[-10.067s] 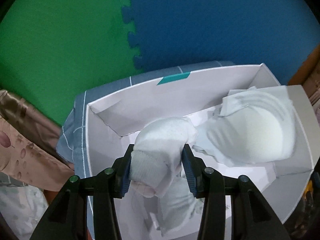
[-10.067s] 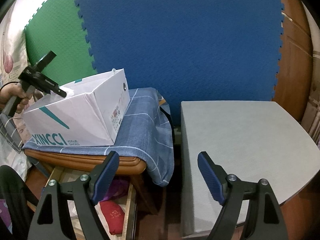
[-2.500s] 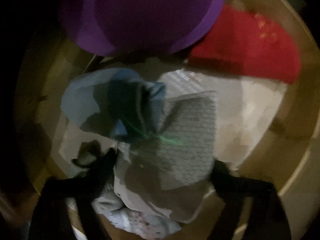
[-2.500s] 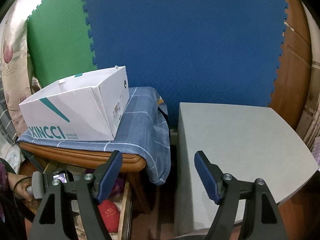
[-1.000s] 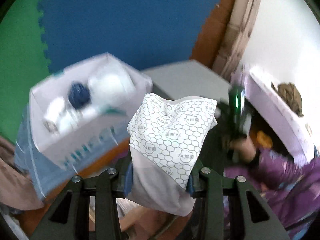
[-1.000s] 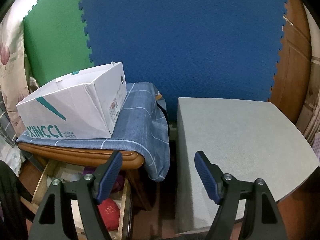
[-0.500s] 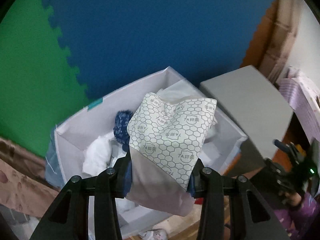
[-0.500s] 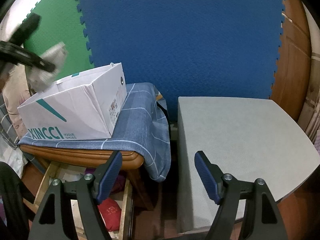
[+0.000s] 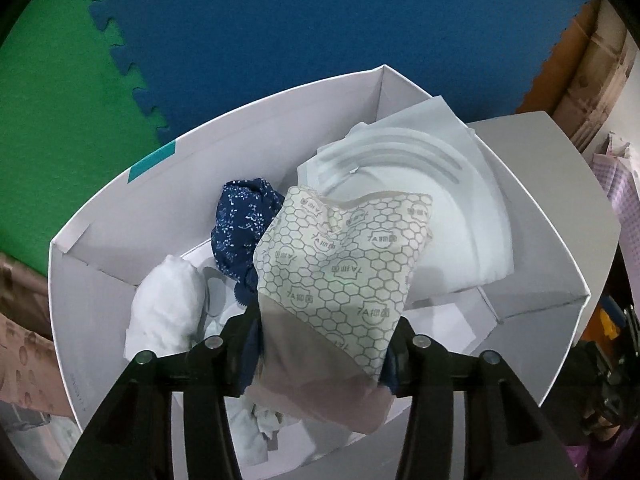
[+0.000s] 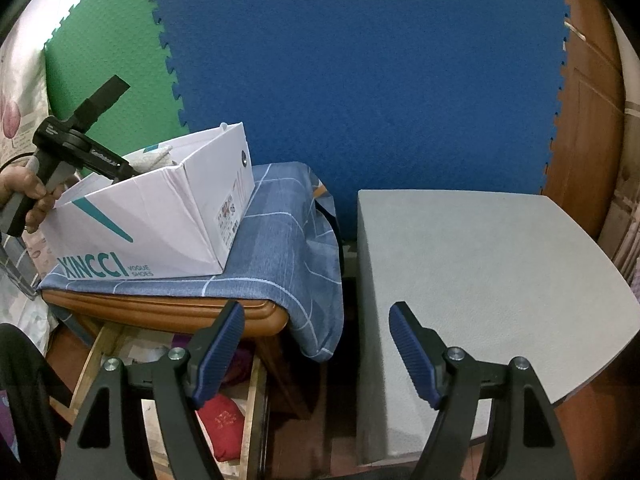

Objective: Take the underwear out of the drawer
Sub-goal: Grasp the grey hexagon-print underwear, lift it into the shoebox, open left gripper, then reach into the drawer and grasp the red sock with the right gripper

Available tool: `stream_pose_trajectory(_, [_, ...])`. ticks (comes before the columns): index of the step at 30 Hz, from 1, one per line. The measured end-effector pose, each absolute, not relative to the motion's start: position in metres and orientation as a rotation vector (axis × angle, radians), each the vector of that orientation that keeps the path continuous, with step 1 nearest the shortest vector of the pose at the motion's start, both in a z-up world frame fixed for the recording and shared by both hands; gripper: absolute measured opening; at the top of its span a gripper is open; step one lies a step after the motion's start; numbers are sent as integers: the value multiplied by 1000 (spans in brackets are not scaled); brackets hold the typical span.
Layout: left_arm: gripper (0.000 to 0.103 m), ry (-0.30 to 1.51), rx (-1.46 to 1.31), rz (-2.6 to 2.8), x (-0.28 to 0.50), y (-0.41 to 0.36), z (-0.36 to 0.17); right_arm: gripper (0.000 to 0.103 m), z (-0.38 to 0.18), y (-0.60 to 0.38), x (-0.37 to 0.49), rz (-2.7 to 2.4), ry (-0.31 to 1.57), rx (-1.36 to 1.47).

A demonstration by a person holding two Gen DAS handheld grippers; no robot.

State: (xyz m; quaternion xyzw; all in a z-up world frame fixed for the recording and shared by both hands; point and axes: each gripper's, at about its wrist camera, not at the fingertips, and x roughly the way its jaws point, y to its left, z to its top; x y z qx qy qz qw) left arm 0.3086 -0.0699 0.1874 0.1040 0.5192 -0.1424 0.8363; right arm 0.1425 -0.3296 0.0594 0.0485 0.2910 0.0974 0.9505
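**Holding a patterned pair over the shoe box**

Hanging between the fingers of the left gripper [image 9: 320, 344], the underwear [image 9: 340, 276] is a cream piece printed with a grey honeycomb pattern, with a plain pinkish band at its lower end. We see it poised over the open white shoe box [image 9: 532, 280], not in the drawer. The jaws are opening, yet the cloth sits between them and both pads seem to touch its sides, so we read this as a grasp that is loosening.

Inside the box we count 3 other things: a dark blue piece with small white flecks [image 9: 244, 224] just behind the held pair, a white bundle [image 9: 168, 300] to its left, and a white moulded cup shape [image 9: 420, 200] toward the far right corner.

From the right wrist view, the same box [image 10: 160, 224] stands on a blue checked cloth [image 10: 288, 232] draped over a brown wooden stand. A hand [image 10: 28, 192] holds the left gripper [image 10: 116, 170] at the box's far left edge.

The right gripper [image 10: 316, 352] hangs released, its 2 blue pads well apart with nothing between them. Below the stand we see the wooden drawer [image 10: 256, 420] pulled out, with a red item [image 10: 224, 416] and something purple inside. Beside it stands a grey table top [image 10: 480, 264]. Blue and green foam mats [image 10: 360, 72] cover the wall behind.
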Motion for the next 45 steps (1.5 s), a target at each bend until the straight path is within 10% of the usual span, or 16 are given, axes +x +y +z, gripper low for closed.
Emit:
stream_pose_trajectory(8, [94, 946, 269, -224, 288, -74, 216, 77, 59, -328, 142, 198, 594, 85])
stream_pose_trajectory(20, [103, 504, 151, -30, 121, 28, 262, 77, 49, -249, 125, 548, 712, -161])
stream_pose_trajectory(45, [103, 563, 138, 230, 27, 111, 145, 77, -134, -95, 177, 612, 1268, -792])
